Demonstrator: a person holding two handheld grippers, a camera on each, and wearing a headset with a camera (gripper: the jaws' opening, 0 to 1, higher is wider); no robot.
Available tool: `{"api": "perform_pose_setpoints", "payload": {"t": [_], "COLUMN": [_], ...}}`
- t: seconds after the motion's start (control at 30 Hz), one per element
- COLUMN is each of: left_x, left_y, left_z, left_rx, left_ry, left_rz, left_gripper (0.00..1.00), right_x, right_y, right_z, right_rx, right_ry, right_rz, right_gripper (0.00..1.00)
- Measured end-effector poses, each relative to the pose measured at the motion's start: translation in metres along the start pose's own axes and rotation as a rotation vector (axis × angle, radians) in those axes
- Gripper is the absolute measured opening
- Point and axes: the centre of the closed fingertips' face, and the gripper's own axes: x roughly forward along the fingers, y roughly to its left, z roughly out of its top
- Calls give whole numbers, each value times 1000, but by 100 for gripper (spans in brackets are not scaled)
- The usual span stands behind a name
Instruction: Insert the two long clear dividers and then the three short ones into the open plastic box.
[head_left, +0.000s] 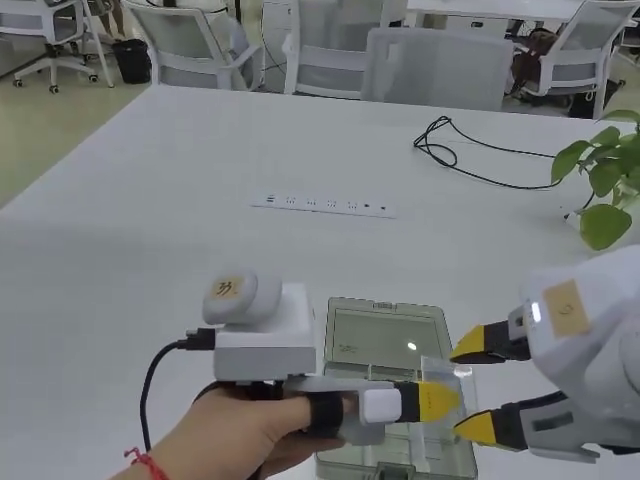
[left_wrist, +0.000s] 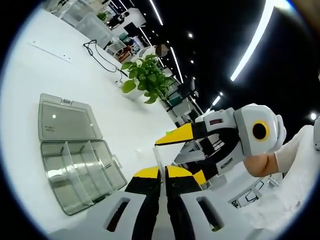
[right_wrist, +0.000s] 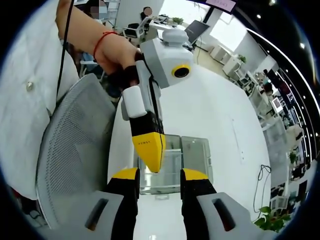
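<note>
The open clear plastic box lies at the near table edge, its lid folded back flat. In the left gripper view the box base has clear dividers standing in it. My left gripper hovers over the box, shut on a short clear divider that sticks up from its yellow tips. From the left gripper, the divider rises as a thin clear strip. My right gripper is open just to the right, its jaws on either side of the left gripper's tip. The right gripper's own jaws hold nothing.
A white power strip lies mid-table, with a black cable behind it on the right. A potted plant stands at the right edge. Grey chairs line the far side. A mesh chair is near the person.
</note>
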Motion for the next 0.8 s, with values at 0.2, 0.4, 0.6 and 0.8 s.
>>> {"api": "perform_pose_setpoints", "payload": {"t": [0.2,0.4,0.6,0.8], "left_x": [0,-5,-13,-20], "left_y": [2,7,-6,-18], "left_z": [-2,-5,-8,-14], "left_rx": [22,181,388,573], "left_ry": [5,32,60,97], "left_rz": [9,28,-35,-91], "left_gripper": [0,0,0,0], "right_x": [0,-9,-22,-31], "right_y": [0,-4,-5,5], "right_z": [2,9,18,25], "right_rx": [13,80,193,227], "right_ry": [-9,-70,-163,-206], "right_rz": [-1,27,134,284], "right_gripper": [35,36,30,16]}}
